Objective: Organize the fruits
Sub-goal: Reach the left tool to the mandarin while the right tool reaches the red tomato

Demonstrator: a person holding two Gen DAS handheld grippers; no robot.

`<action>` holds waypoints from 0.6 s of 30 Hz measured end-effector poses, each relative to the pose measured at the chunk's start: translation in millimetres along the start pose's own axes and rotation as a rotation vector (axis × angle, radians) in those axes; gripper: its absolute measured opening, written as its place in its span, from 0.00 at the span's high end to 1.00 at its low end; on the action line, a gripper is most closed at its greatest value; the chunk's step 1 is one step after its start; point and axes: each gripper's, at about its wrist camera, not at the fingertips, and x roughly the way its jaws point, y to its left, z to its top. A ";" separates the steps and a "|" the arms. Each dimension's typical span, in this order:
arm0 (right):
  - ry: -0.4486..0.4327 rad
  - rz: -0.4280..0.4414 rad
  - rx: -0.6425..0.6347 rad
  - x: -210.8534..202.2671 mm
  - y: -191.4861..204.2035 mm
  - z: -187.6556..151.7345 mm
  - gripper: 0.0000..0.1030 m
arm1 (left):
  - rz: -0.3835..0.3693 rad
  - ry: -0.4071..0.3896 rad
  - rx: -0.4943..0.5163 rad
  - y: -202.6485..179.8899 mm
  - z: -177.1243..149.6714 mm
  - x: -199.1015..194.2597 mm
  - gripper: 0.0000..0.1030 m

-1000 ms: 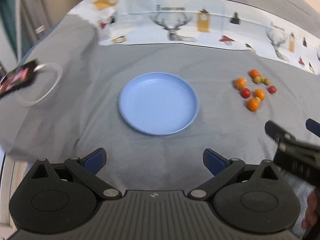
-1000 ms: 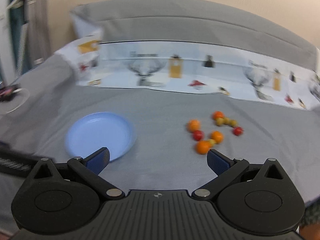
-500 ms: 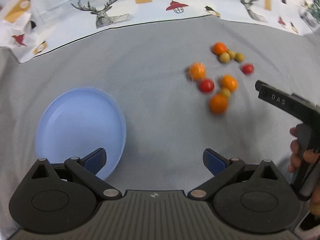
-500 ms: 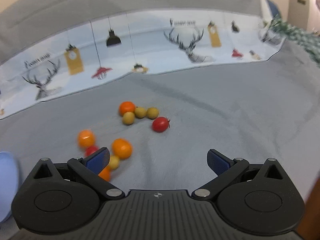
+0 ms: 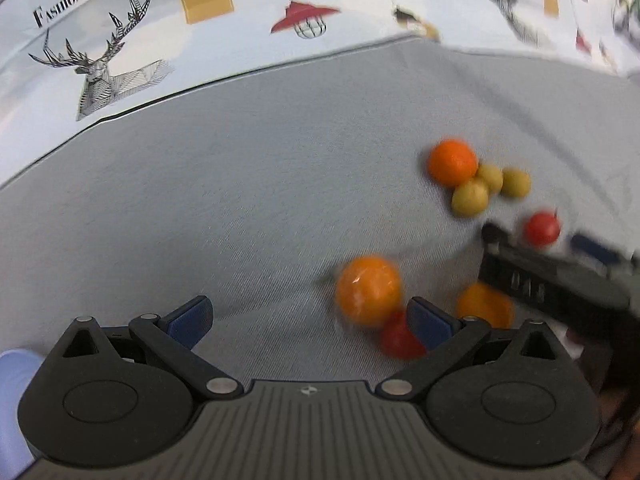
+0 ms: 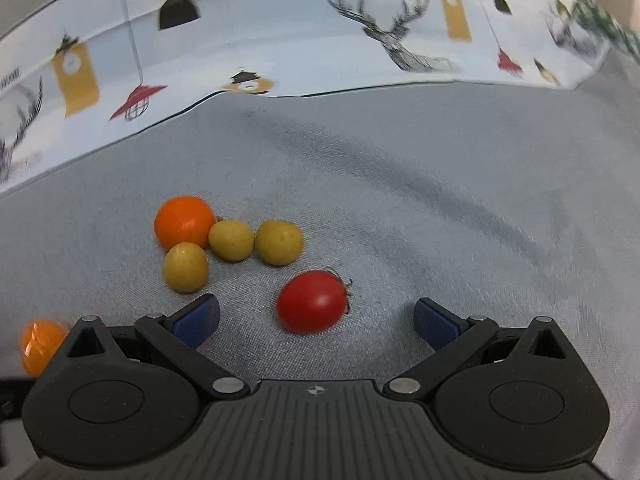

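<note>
Small fruits lie on a grey cloth. In the left wrist view my left gripper (image 5: 310, 318) is open and empty; an orange fruit (image 5: 368, 290) and a red tomato (image 5: 400, 340) lie just inside its right finger, with another orange fruit (image 5: 484, 306) beyond it. Farther off are an orange fruit (image 5: 452, 162), three yellow-green fruits (image 5: 470, 198) and a red tomato (image 5: 542, 229). In the right wrist view my right gripper (image 6: 318, 320) is open and empty, with a red tomato (image 6: 312, 301) between its fingertips. The yellow-green fruits (image 6: 232, 239) and an orange fruit (image 6: 184, 222) lie beyond.
The blue plate's edge (image 5: 12, 400) shows at the lower left of the left wrist view. A white printed cloth with deer and lamps (image 6: 280, 40) borders the far side. The right gripper's body (image 5: 552, 280) reaches in from the right. Another orange fruit (image 6: 40, 342) lies at the right view's left edge.
Both grippers have moved closer to the fruit cluster and lower. The plate has slid out to the left edge of the left view. The red tomato now sits between the right fingertips.
</note>
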 end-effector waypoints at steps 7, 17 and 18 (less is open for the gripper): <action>-0.016 0.011 0.018 2.2 -2.7 0.7 0.00 | -0.011 0.050 -0.097 24.5 16.6 17.7 0.00; -0.027 0.005 0.016 0.7 -3.2 -0.9 0.00 | 0.117 0.054 -0.058 33.5 4.4 21.6 0.00; -0.031 0.002 0.014 1.0 -2.6 -1.1 0.00 | 0.123 0.054 -0.054 32.0 4.9 21.4 0.00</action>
